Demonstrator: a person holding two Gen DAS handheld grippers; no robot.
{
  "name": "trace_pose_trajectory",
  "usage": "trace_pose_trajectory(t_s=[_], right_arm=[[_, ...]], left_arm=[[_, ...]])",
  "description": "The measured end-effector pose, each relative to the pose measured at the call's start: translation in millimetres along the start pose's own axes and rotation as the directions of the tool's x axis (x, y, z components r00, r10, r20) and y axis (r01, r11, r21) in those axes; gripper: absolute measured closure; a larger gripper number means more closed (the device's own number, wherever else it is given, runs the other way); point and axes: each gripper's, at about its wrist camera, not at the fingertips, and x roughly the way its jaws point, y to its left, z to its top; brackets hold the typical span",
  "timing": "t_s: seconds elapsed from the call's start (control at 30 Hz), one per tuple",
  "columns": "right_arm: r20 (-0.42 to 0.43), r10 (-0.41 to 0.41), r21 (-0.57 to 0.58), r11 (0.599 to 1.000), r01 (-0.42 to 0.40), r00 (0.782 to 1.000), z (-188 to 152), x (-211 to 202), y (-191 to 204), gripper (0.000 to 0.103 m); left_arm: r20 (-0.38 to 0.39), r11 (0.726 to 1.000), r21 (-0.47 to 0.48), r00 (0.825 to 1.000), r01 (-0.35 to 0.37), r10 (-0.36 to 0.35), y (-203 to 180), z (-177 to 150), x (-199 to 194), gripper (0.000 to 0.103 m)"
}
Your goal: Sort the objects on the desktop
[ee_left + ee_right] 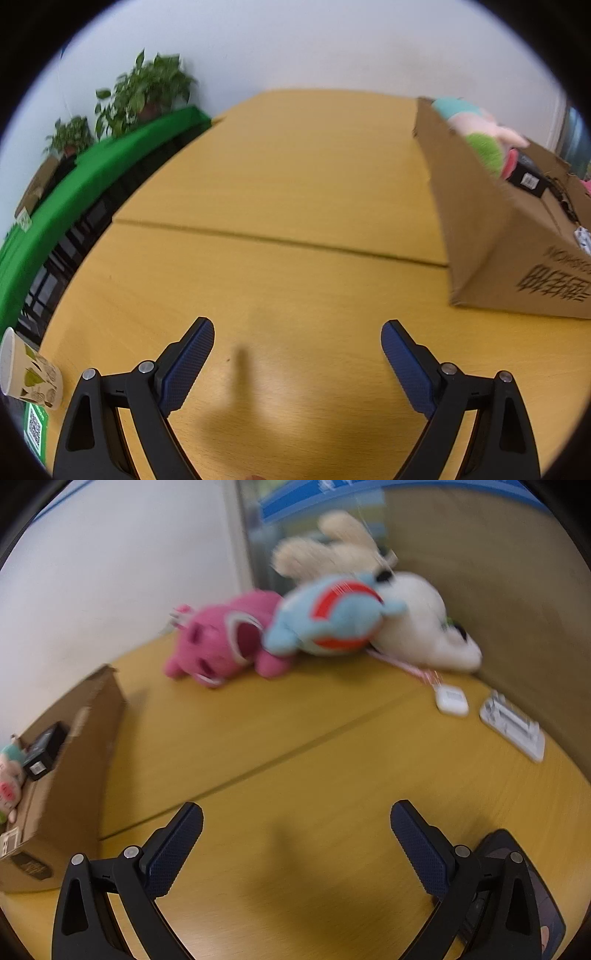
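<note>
In the left wrist view my left gripper (297, 332) is open and empty above the bare wooden table (258, 206). A cardboard box (491, 229) stands to its right, holding a plush toy (480, 133) and a black box (528, 179). In the right wrist view my right gripper (296, 814) is open and empty over the table. Far ahead lie a pink plush (221, 642), a blue plush (332, 616) and a white plush (417, 627). A white earbud case (451, 699) and a white flat device (513, 727) lie at the right. The cardboard box (70, 775) is at the left.
A paper cup (31, 373) and a green QR card (35, 428) sit at the table's left edge. Potted plants (147, 88) and a green cloth (92, 184) lie beyond it. A dark object (517, 890) lies under my right finger. A brown partition (517, 572) walls the right side.
</note>
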Motion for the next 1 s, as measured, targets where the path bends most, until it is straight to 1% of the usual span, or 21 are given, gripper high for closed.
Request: trace_pose_trajectory(t_s=[0.07,0.1,0.13,0.17,0.2,0.27,0.33,0.4,0.5,0.57,0.63,1.0], right_arm=[[-0.035,-0.04,-0.022,0.999,0.039,0.999,-2.2,9.6,0.4,0.0],[-0.059,-0.054,-0.032,0.998,0.052,0.997,-2.5,18.3,0.4,0.0],[-0.08,-0.072,-0.049,0.996,0.068,0.994,-5.4,25.1,0.9,0.0],[-0.103,-0.08,-0.072,0.995,0.072,0.992,-8.3,31.6,2.7,0.0],[-0.106,-0.058,-0.074,0.996,0.05,0.993,-7.0,34.1,3.7,0.0],[-0.109,-0.068,-0.08,0.995,0.06,0.992,-9.3,34.1,7.3,0.0],[-0.118,-0.066,-0.053,0.997,0.06,0.991,-9.8,34.5,5.2,0.0],[-0.102,-0.075,-0.048,0.996,0.07,0.992,-11.3,33.5,5.2,0.0],[-0.101,-0.078,-0.041,0.996,0.075,0.992,-15.7,29.7,6.4,0.0],[-0.105,-0.076,-0.039,0.997,0.072,0.992,-8.6,33.7,3.8,0.0],[-0.106,-0.076,-0.039,0.997,0.072,0.991,-9.6,33.2,3.9,0.0],[-0.106,-0.075,-0.041,0.997,0.071,0.992,-12.7,32.3,4.7,0.0]], left_arm=[[-0.032,1.0,-0.015,0.999,-0.009,0.008,7.9,-1.4,7.9,0.011],[-0.04,1.0,-0.02,0.999,-0.014,0.013,8.3,-2.2,12.8,0.008],[-0.035,1.0,-0.028,0.999,-0.012,0.011,9.3,-2.2,15.6,0.0],[-0.039,0.999,-0.034,0.999,-0.022,0.021,9.9,-1.5,19.6,0.001],[-0.037,0.999,-0.042,0.999,-0.026,0.025,10.7,-0.3,23.1,0.0],[-0.03,0.998,-0.065,1.0,-0.007,0.005,12.1,3.5,27.9,0.0],[-0.035,0.996,-0.09,0.999,0.02,-0.024,14.9,8.5,31.0,0.0],[-0.029,0.995,-0.095,0.999,0.017,-0.02,16.4,11.7,32.6,0.0],[-0.029,0.996,-0.092,0.999,0.02,-0.023,14.1,16.0,35.1,0.0],[-0.029,0.996,-0.087,0.999,0.027,-0.029,16.0,19.5,36.8,0.0],[-0.029,0.996,-0.086,0.999,0.029,-0.031,15.5,21.7,38.1,0.0],[-0.029,0.996,-0.084,0.999,0.029,-0.032,16.1,22.4,37.0,0.0]])
